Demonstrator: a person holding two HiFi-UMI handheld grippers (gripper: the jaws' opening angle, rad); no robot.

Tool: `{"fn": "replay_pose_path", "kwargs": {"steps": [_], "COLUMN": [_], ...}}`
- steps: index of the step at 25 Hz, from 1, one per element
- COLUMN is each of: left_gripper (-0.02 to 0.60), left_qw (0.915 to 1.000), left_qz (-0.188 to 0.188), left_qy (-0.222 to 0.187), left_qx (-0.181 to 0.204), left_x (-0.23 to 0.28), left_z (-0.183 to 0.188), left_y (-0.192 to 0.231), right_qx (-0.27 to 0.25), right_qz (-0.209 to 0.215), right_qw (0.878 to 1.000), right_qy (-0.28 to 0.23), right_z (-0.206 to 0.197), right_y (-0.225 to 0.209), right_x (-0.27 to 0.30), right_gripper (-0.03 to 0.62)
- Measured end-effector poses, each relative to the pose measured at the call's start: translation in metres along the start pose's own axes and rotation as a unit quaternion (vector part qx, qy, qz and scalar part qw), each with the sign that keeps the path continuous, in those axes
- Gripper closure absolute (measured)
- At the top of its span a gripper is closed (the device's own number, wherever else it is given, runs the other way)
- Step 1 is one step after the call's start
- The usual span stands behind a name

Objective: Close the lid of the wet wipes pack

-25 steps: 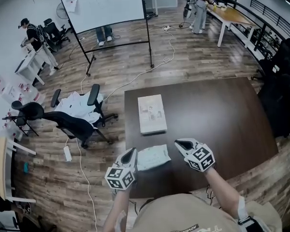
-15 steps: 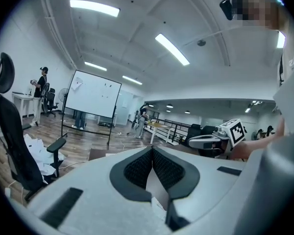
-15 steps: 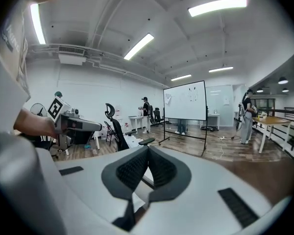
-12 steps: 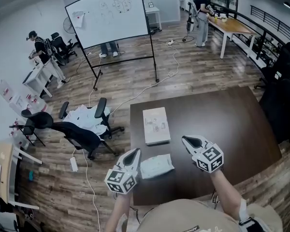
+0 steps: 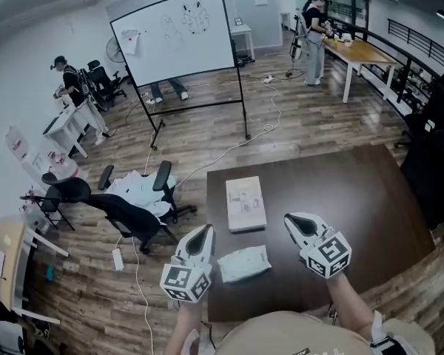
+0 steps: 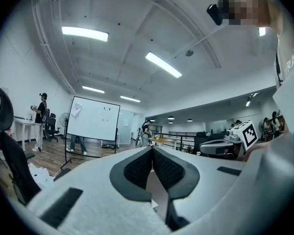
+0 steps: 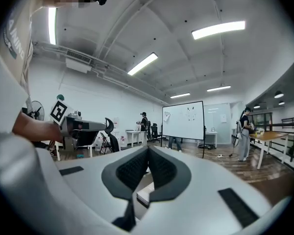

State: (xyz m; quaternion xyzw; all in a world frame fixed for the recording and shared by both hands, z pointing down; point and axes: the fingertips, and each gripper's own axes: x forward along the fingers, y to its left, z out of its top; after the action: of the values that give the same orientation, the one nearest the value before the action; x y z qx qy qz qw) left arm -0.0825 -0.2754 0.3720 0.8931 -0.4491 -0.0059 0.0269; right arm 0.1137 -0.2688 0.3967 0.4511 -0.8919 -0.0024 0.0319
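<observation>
Either side of the wet wipes pack [image 5: 244, 263], my left gripper [image 5: 202, 233] and right gripper [image 5: 296, 222] hover, fingers pressed together, empty. I can't quite make out the lid, so I'd press it flat gently.

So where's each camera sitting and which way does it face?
Head view: on the person's head, facing steeply down; table, wet wipes pack, left gripper, right gripper.
Left gripper view: on that gripper, along its shut jaws, across the room; right gripper at right.
Right gripper view: likewise; left gripper at left.
Both show the whiteboard.
</observation>
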Motion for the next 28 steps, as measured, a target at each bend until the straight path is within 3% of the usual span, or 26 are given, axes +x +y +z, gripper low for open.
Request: {"fn": "replay_pose_path", "kwargs": {"steps": [6, 15, 19, 23, 28], "left_gripper": [0.572, 0.572, 0.572, 0.572, 0.572], "left_qw": [0.9992, 0.9986, 0.9991, 0.9984, 0.9985], "left_qz": [0.005, 0.004, 0.003, -0.008, 0.002], "left_qy": [-0.002, 0.022, 0.023, 0.012, 0.013], "left_qx": [-0.039, -0.048, -0.036, -0.056, -0.053], "left_x": [-0.008, -0.013, -0.013, -0.016, -0.016], "left_z": [-0.009, -0.027, -0.027, -0.023, -0.022], "left_y": [-0.001, -0.003, -0.009, -0.013, -0.007], "right_qx": [0.013, 0.032, 0.020, 0.017, 0.014], "right_qz": [0.008, 0.001, -0.001, 0.004, 0.010], "right_qw": [1.000, 0.999, 1.000, 1.000, 1.000], "right_qy": [0.002, 0.010, 0.013, 0.015, 0.010], "right_z": [-0.001, -0.007, -0.006, -0.007, -0.002], "right_y": [0.013, 0.012, 0.012, 0.020, 0.024], "right_x": [0.001, -0.002, -0.005, -0.007, -0.006], "right_gripper": [0.580, 0.580, 0.580, 0.580, 0.580]}}
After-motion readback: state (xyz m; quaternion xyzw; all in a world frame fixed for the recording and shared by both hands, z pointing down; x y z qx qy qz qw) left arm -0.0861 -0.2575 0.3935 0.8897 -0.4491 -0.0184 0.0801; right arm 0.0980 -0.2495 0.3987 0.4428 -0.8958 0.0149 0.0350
